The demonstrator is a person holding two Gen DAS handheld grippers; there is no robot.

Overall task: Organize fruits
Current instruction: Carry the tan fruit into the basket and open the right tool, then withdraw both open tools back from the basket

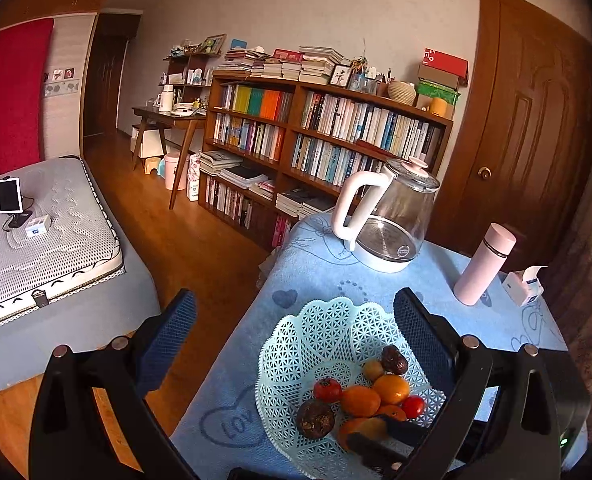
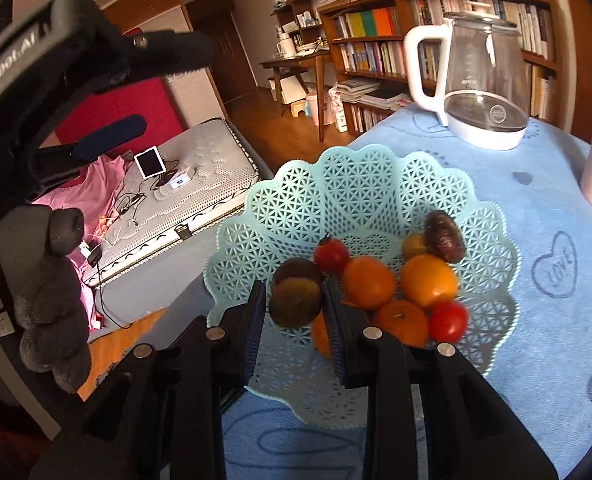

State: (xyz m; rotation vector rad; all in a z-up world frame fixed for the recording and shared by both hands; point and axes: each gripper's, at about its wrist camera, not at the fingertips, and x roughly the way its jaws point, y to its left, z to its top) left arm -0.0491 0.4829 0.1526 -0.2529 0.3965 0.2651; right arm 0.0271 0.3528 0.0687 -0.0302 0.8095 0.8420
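Right gripper (image 2: 294, 300) closed on the brown fruit (image 2: 295, 303) at lower centre of the right wrist frame, inside the lattice basket (image 2: 360, 184). Best to set down gently, away from the oranges (image 2: 370, 280), before loosening. Left gripper (image 1: 291, 330) spread wide, holding nothing.
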